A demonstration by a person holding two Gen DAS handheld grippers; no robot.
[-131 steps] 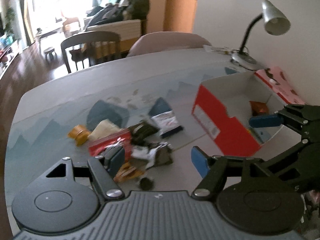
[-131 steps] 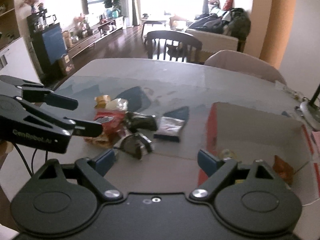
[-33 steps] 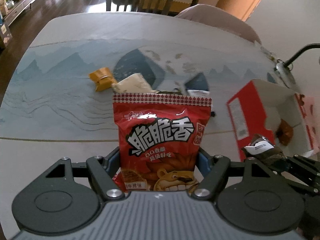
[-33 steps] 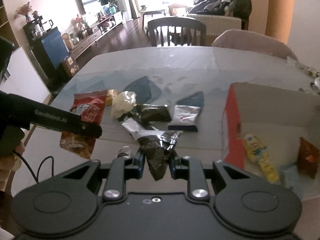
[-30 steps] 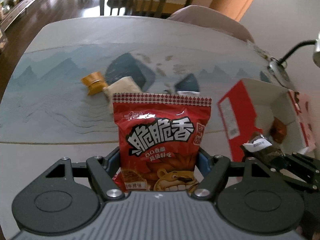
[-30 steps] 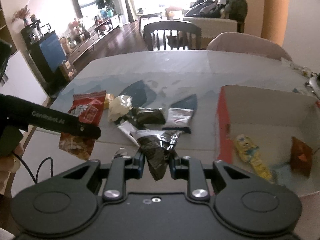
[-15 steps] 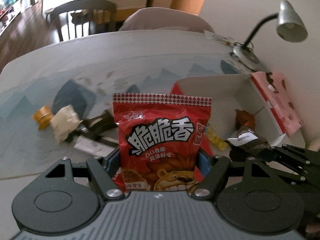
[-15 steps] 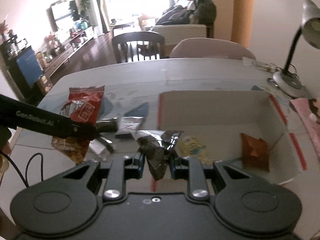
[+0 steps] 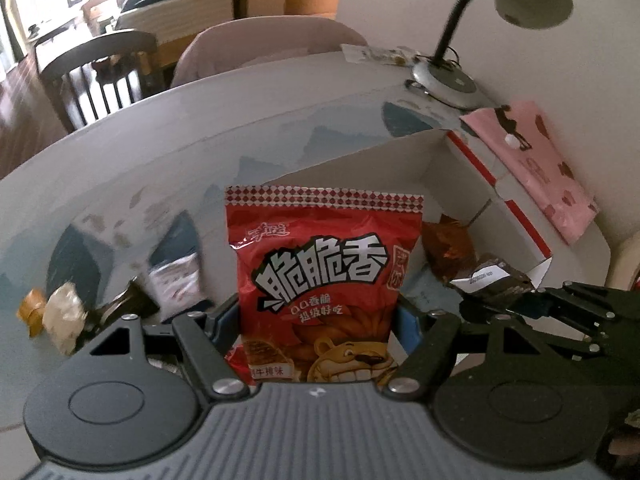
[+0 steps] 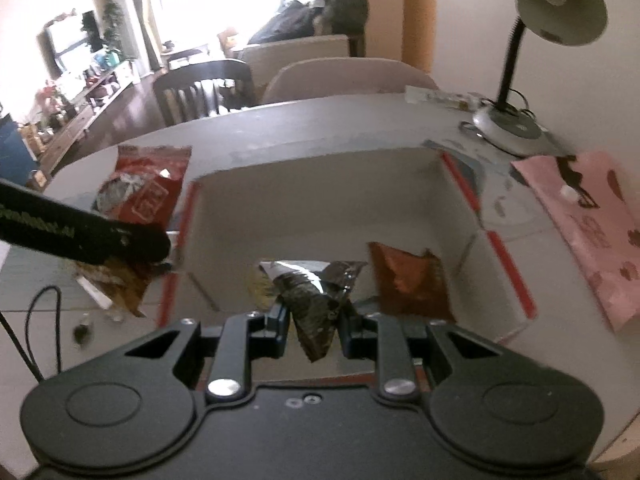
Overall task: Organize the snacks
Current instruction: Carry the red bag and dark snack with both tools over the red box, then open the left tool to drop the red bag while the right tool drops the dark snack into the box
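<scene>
My left gripper (image 9: 316,320) is shut on a red snack bag (image 9: 324,276) with a cartoon lion, held upright beside the left wall of the red and white cardboard box (image 9: 452,168). My right gripper (image 10: 314,324) is shut on a dark crinkled snack packet (image 10: 314,296) and hangs over the open box (image 10: 320,184). Inside the box lie an orange-brown packet (image 10: 408,284) and a yellowish one, mostly hidden behind the dark packet. In the right wrist view the left gripper (image 10: 132,246) shows at the left with the red bag (image 10: 148,188).
Loose snacks remain on the table at the left: a white and blue packet (image 9: 176,284), a dark wrapper (image 9: 124,308), a pale packet (image 9: 64,316) and an orange one (image 9: 32,308). A pink bag (image 9: 536,176) lies right of the box. A desk lamp (image 9: 448,76) stands behind it.
Both grippers have swung right, away from the snack pile. The right one with the dark packet is now over the box; the left one with the red bag has reached the box's left side.
</scene>
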